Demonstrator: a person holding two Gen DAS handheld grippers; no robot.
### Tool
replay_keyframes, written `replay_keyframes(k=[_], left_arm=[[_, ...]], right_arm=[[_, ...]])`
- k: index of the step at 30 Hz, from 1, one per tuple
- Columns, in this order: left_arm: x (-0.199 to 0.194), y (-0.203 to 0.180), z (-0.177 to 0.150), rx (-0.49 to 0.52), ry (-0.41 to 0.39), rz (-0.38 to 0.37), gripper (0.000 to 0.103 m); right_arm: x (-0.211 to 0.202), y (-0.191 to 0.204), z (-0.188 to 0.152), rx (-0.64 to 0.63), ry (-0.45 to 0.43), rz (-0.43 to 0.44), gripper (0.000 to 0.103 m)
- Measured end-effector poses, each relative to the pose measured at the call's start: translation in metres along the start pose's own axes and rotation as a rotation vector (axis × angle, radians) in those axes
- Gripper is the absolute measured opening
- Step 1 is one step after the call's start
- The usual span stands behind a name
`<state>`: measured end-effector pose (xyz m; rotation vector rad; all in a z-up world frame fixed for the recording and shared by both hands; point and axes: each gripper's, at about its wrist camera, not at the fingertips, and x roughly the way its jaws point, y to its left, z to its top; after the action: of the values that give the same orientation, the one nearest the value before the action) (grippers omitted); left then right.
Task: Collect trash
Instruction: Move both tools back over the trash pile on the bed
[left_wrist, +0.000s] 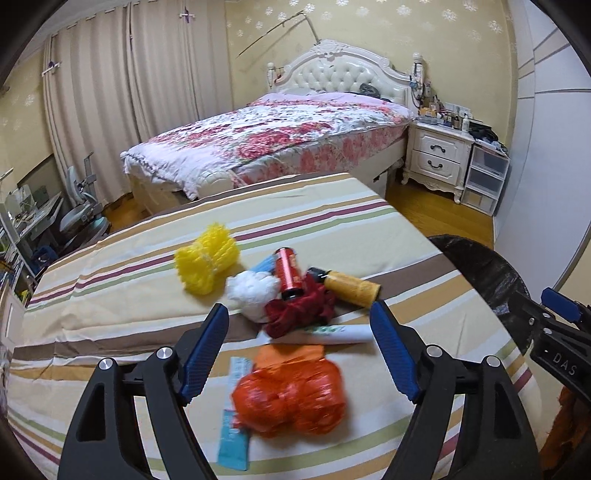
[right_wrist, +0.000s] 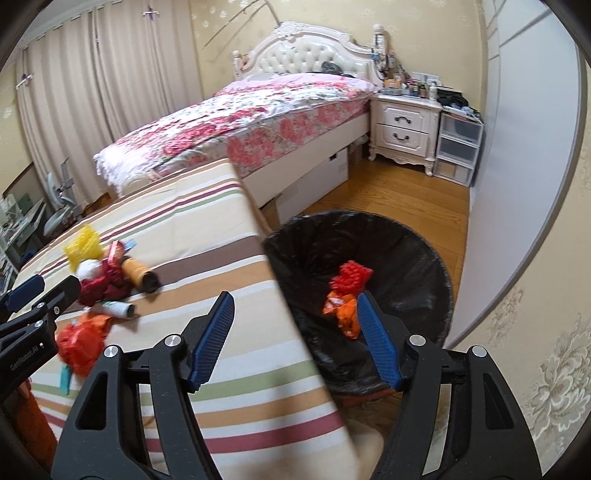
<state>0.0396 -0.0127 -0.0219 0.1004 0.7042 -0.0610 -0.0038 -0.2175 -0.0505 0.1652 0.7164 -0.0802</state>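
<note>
Trash lies in a heap on the striped table (left_wrist: 332, 221): an orange plastic bag (left_wrist: 291, 398), a dark red cloth (left_wrist: 299, 314), a white crumpled wad (left_wrist: 253, 290), a red can (left_wrist: 288, 273), a yellow net (left_wrist: 207, 264), a tan spool (left_wrist: 351, 291) and a white paper tube (left_wrist: 332, 334). My left gripper (left_wrist: 299, 308) hovers open above the orange bag and holds nothing. My right gripper (right_wrist: 295, 299) is open and empty over the table's edge beside the black-lined bin (right_wrist: 406, 236). Inside the bin lie a red net (right_wrist: 351, 277) and an orange wrapper (right_wrist: 343, 314).
A blue wrapper (left_wrist: 234, 443) lies near the table's front by the orange bag. Beyond the table stand a floral bed (left_wrist: 277, 136), a white nightstand (left_wrist: 436, 155) and plastic drawers (left_wrist: 484, 177). Wooden floor (right_wrist: 388, 192) shows around the bin, with a wall at the right.
</note>
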Motion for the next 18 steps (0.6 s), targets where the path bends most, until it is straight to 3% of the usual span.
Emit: replay_keyframes(k=[7,18], left_arm=[[-0.015,0.07,-0.021,-0.106,0.011,0.099,0.076],[-0.024,0.151,-0.058,-0.214,0.039,0.208,0.077]], right_arm=[[-0.017,0.055,-0.007,-0.1,-0.018,0.081,0.074],[-0.018,0.143,-0.023,-0.256,0.012,0.2,0.075]])
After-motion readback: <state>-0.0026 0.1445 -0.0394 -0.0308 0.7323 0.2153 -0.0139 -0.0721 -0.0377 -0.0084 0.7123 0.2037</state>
